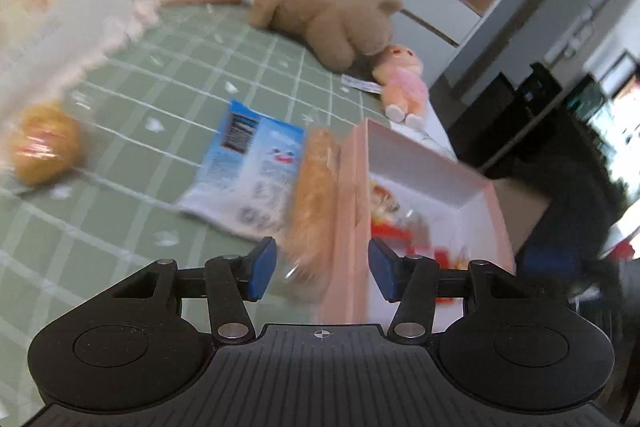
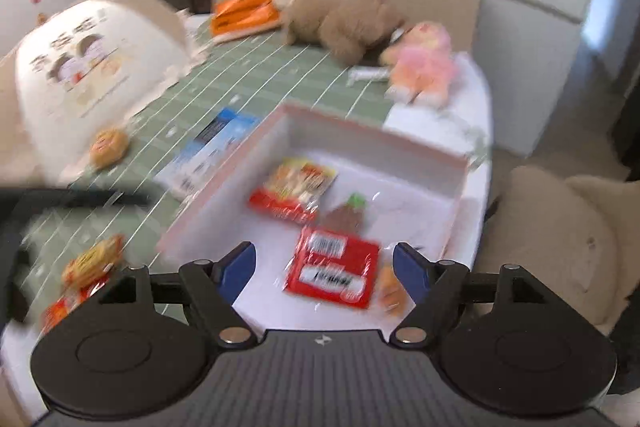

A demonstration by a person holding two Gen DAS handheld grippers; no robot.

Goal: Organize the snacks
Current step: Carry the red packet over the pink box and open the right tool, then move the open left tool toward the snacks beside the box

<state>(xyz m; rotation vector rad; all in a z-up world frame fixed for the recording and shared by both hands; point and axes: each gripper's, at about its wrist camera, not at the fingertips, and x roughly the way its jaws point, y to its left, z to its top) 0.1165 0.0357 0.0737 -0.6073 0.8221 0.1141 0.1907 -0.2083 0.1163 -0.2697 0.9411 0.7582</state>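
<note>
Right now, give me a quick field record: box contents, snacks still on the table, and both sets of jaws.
box: pink box, open
inside: red packet, red-and-yellow packet, brown snack
still out: blue packet, long bread against the box wall, round bun
left gripper: jaws open, empty
right gripper: jaws open, empty, above box

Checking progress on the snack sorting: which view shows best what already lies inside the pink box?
The right wrist view: it looks down into the pink box, showing red packets on its floor. The left wrist view shows only its side wall and a blurred slice of the contents.
</note>
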